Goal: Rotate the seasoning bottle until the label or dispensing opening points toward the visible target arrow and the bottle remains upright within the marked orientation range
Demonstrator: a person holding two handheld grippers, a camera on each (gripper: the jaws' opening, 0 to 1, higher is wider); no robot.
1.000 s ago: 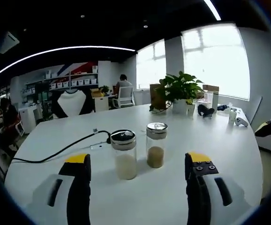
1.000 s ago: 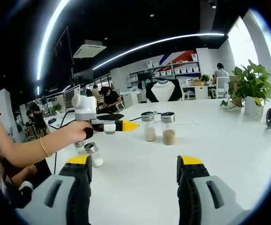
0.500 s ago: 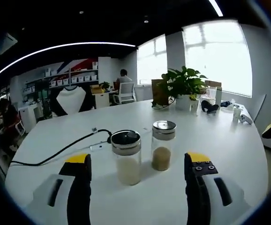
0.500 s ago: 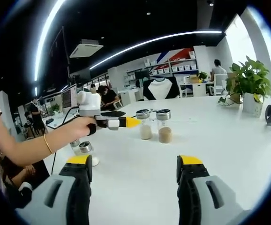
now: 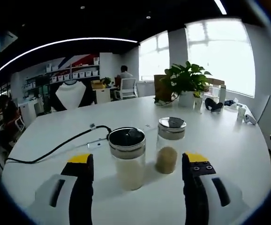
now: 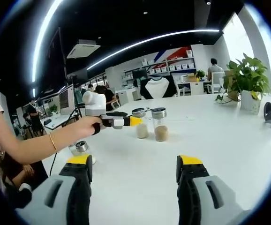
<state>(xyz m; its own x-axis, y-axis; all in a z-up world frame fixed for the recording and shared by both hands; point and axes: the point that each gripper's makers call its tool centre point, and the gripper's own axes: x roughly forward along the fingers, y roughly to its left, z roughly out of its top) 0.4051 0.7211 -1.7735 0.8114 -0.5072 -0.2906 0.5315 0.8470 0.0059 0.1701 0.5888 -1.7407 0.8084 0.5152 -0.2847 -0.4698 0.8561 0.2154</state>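
Two glass seasoning bottles stand upright side by side on the white table. The pale-filled bottle has a dark-topped lid and stands between my left gripper's open jaws, touching neither. The brown-filled bottle with a silver lid is just to its right and a little farther. In the right gripper view, a hand holds the left gripper level, its yellow tip beside the pale bottle and brown bottle. My right gripper is open over bare table, well short of them.
A black cable runs across the table to the left. A potted plant and small items stand at the far right edge. A third small jar sits below the person's forearm. People sit at desks behind.
My left gripper has moved closer to the two bottles, which now look larger between its jaws. The right gripper has drawn back slightly. Both bottles stay upright in place.
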